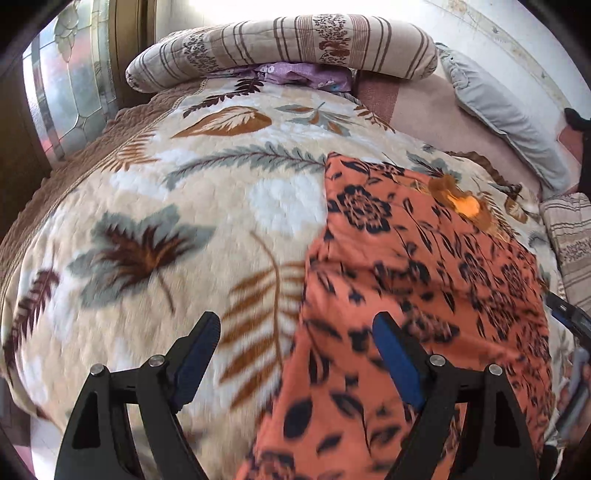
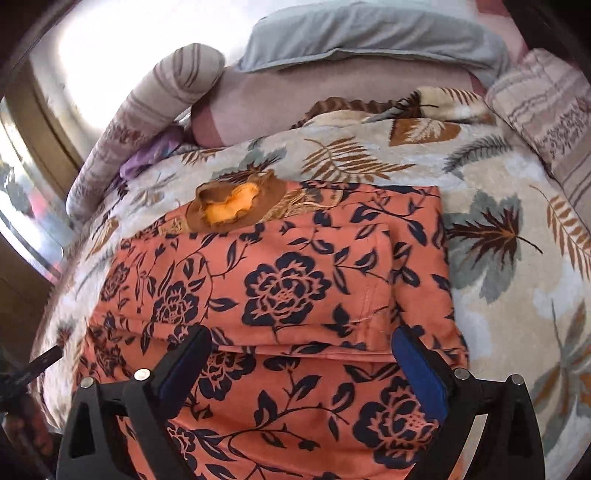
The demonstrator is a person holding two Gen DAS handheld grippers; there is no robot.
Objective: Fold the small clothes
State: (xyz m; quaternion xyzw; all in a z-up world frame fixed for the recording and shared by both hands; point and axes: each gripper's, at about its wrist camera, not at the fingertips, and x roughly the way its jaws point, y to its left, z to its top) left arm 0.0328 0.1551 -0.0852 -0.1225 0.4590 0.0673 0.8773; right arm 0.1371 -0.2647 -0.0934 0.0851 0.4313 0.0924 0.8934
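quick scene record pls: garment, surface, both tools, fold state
garment: orange floral top, brown collar at far end
surface: leaf-print blanket on a bed
fold state: side parts folded in over the middle, lying flat
left tool: open, empty, above garment's edge
right tool: open, empty, above garment
background: striped pillow, grey pillow

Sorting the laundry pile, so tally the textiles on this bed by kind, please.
Orange floral garment: 1
Leaf-print blanket: 1
Striped quilted cushions: 2
Grey pillow: 1
Purple cloth: 1
Total: 6
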